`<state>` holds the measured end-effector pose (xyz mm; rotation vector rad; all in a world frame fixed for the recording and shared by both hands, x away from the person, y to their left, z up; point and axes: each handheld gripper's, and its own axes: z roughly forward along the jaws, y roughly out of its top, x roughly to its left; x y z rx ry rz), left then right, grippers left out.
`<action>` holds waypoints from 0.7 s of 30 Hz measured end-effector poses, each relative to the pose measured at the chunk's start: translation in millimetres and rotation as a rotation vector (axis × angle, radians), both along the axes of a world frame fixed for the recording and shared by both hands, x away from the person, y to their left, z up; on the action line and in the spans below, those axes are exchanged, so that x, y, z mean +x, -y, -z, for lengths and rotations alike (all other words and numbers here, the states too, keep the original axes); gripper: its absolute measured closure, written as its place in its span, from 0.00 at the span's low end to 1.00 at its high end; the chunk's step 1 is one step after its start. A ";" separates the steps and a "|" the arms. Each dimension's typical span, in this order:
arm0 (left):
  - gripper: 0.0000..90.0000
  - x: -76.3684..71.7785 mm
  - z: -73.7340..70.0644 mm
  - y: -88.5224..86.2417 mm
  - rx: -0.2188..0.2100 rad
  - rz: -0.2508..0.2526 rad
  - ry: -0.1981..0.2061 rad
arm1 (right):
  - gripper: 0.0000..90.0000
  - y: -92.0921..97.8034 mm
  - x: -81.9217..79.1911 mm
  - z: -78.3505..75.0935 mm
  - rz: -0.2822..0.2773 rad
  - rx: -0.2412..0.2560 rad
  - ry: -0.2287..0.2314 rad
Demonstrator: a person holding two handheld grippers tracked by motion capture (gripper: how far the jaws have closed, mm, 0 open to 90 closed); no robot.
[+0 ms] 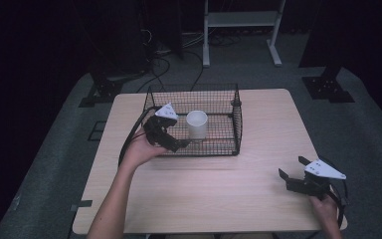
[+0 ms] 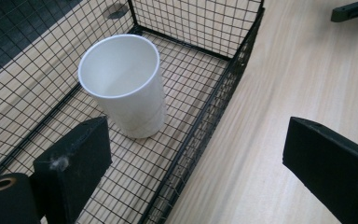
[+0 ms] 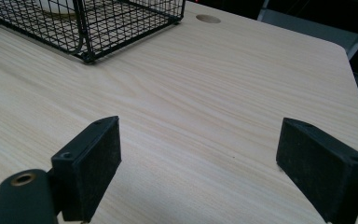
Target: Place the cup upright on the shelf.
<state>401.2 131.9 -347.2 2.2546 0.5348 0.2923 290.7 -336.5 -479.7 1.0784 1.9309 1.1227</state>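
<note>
**Op:** High view first: I see the cup [image 1: 197, 124] standing upright inside the basket [image 1: 194, 148], near its middle. My left hand-held gripper [image 1: 171, 142] is at the basket's near-left corner, jaws spread and holding nothing.

**Spotter:** How do you reckon the cup handles?

**Op:** It looks like thin paper or plastic, and empty, so I judge it light and easy to crush or tip. I'd take it across the wall just under the rim, with a soft squeeze, or pinch the rim itself.

**Spotter:** What's in the way?

**Op:** The basket's wire wall. In the left gripper view one jaw hangs over the mesh floor and the other outside over the tabletop [image 2: 279, 93], so the wall runs between them. I'd have to come in over the top edge.

**Spotter:** And the right side?

**Op:** The right hand-held gripper [image 1: 294, 172] sits well apart by the near-right corner of the tabletop, jaws wide, empty.
</note>
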 end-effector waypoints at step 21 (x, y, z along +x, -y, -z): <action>0.08 -34.2 18.4 -4.5 -0.011 0.019 0.014 | 0.15 -0.1 0.1 0.0 0.004 -0.004 -0.003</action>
